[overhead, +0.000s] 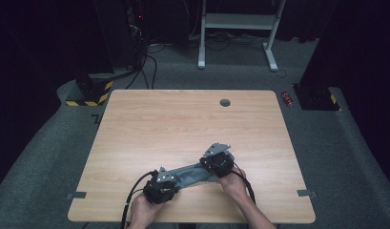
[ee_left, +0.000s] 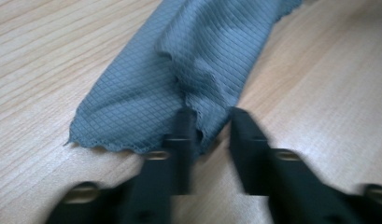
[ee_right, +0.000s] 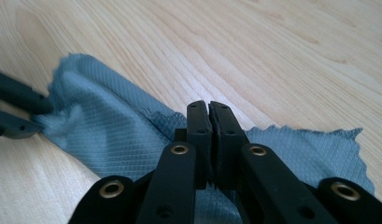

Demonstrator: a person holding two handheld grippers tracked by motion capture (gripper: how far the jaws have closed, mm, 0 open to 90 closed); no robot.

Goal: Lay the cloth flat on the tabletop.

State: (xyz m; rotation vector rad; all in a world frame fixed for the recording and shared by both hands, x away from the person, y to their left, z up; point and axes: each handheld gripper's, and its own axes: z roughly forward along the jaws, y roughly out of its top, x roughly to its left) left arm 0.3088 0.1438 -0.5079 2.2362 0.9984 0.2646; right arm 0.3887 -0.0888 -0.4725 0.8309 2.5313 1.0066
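Right gripper (ee_right: 208, 109) clenched on the near edge of the grey cloth (ee_right: 114, 135), left gripper (ee_left: 211, 126) parted astride its other end, cloth bunched lengthwise on the worktop (overhead: 183, 119), looks light, limp, best pinched at hems.

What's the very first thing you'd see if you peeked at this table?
A blue-grey cloth lies folded into a long strip near the front edge of the wooden table. The right claw is pinched shut on one end of it. The left claw sits open at the other end, its jaws either side of the cloth's edge.
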